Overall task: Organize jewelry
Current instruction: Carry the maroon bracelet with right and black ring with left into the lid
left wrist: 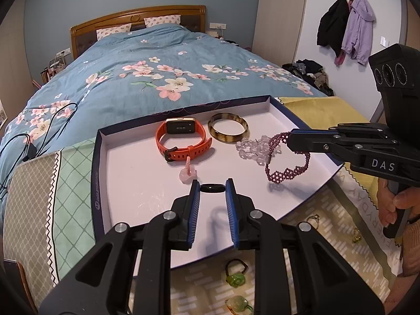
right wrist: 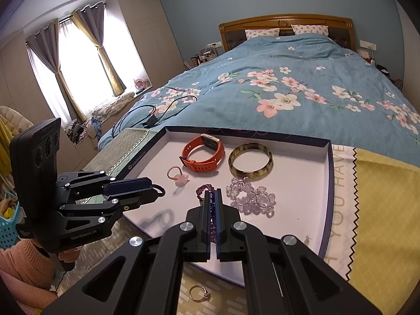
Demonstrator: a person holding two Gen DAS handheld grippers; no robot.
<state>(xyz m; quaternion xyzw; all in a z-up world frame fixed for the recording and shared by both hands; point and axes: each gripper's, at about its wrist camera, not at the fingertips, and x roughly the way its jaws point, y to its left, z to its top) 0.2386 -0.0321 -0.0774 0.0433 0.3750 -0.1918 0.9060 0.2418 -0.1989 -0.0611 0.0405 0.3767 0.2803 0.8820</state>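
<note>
A white tray [left wrist: 126,173] with a dark rim holds an orange watch [left wrist: 181,139], a brown bangle [left wrist: 227,131], a clear bead bracelet [left wrist: 253,148] and a pink charm [left wrist: 188,174]. My left gripper [left wrist: 212,187] is shut on a black ring [left wrist: 212,188] held just above the tray. My right gripper [right wrist: 213,195] is shut on a purple beaded bracelet [left wrist: 287,166], which hangs over the tray's right side. The right gripper also shows in the left wrist view [left wrist: 291,139]. The left gripper shows in the right wrist view [right wrist: 155,190].
Green pendants [left wrist: 235,278] and a gold ring [right wrist: 199,293] lie on the patterned cloth in front of the tray. A small earring [left wrist: 355,236] lies to the right. The bed with a blue floral duvet [left wrist: 157,65] is behind the tray.
</note>
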